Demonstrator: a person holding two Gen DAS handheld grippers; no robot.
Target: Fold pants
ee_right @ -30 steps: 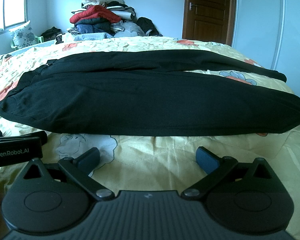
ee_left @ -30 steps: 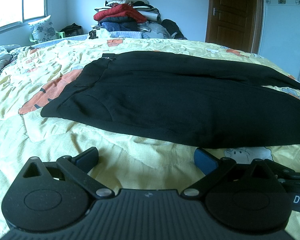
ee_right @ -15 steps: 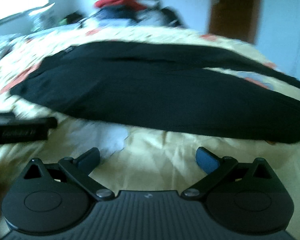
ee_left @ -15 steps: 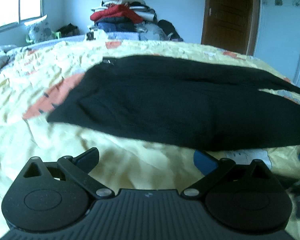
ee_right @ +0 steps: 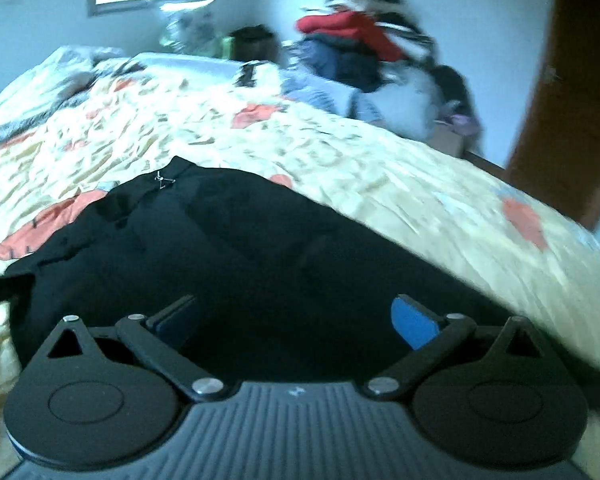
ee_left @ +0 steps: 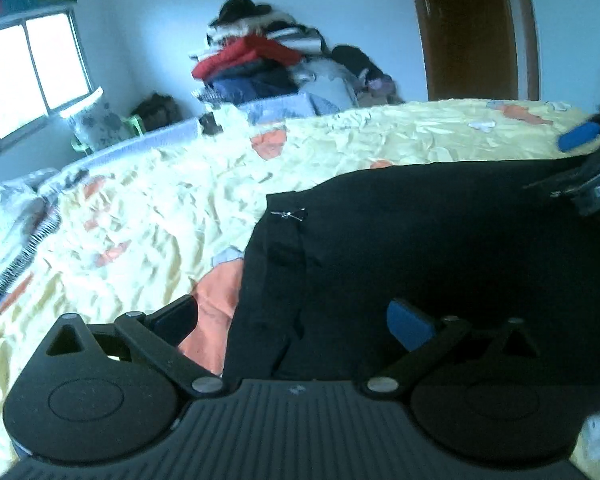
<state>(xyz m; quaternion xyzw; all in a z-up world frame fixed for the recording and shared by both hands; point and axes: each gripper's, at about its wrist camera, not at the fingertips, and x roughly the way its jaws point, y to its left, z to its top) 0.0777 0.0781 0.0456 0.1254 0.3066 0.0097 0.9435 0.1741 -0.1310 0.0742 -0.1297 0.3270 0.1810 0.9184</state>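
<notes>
The black pants (ee_left: pixel 420 248) lie flat on the yellow quilt (ee_left: pixel 148 208), legs running rightward, with the left gripper (ee_left: pixel 292 320) spread wide at the waistband edge and the right gripper (ee_right: pixel 296 316) equally parted over mid-fabric.

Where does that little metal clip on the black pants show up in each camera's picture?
Left wrist: the clip sits mid-frame, at the pants' upper left corner.
Right wrist: the clip is left of centre, at the pants' far tip.
Shared landmark: the red jacket on the clothes pile.
</notes>
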